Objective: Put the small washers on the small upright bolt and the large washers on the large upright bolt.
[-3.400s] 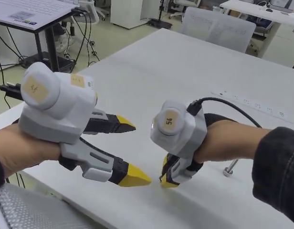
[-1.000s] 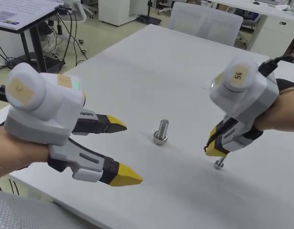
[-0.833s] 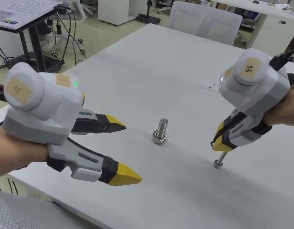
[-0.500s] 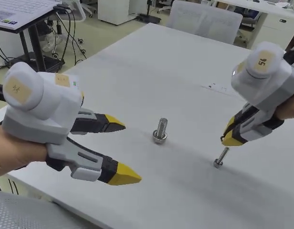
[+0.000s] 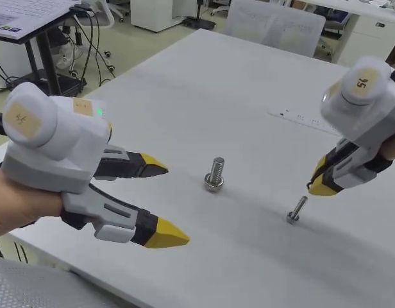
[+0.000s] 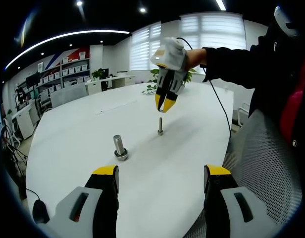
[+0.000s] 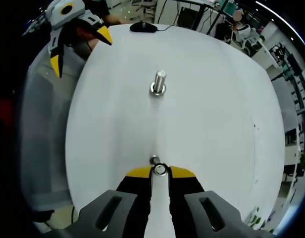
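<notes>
Update: right gripper (image 5: 319, 186) has lifted clear of the thin silver small bolt (image 5: 296, 210); a second ago its tips were down on it. That bolt now stands unaided on the white table (image 5: 236, 90), just below the yellow tips. The thick silver large bolt (image 5: 215, 174) is upright mid-table, well apart from it, unchanged. Right tongs are nearly together. I see a small ring (image 7: 160, 170) at the tips and cannot tell if it's a pinched washer or the bolt's top. The left gripper (image 5: 175, 204) hasn't moved, tongs wide apart, empty. My read: both posts ready, washer loading barely started.
</notes>
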{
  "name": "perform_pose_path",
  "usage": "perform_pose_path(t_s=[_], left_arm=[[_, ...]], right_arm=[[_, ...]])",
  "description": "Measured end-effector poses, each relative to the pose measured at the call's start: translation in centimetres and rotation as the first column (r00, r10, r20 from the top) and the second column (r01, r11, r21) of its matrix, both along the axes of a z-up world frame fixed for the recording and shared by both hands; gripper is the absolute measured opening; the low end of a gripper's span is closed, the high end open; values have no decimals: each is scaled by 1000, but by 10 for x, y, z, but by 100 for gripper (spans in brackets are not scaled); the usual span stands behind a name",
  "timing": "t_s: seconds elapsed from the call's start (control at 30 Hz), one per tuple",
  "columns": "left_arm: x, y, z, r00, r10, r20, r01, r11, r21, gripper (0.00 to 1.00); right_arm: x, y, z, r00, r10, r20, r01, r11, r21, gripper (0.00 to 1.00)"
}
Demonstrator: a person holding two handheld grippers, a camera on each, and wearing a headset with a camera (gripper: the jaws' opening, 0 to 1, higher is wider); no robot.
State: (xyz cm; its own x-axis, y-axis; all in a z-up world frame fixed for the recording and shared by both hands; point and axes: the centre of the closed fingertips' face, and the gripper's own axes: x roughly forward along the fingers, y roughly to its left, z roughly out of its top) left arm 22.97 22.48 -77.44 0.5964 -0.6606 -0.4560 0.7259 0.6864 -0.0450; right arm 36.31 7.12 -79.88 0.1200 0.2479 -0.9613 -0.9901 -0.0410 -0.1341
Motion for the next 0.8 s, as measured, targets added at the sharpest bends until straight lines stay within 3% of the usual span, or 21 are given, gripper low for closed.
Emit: perform_pose_path(t_s=[0.47, 0.8], left_arm=[[1, 0, -1, 1000, 1, -5, -1, 1000, -1, 69], [1, -2, -3, 1000, -11, -9, 11, 1000, 2, 69]], right_arm=[[3, -1, -16, 1000, 7, -27, -7, 1000, -21, 13], [2, 0, -18, 999, 13, -37, -14, 1000, -27, 13]])
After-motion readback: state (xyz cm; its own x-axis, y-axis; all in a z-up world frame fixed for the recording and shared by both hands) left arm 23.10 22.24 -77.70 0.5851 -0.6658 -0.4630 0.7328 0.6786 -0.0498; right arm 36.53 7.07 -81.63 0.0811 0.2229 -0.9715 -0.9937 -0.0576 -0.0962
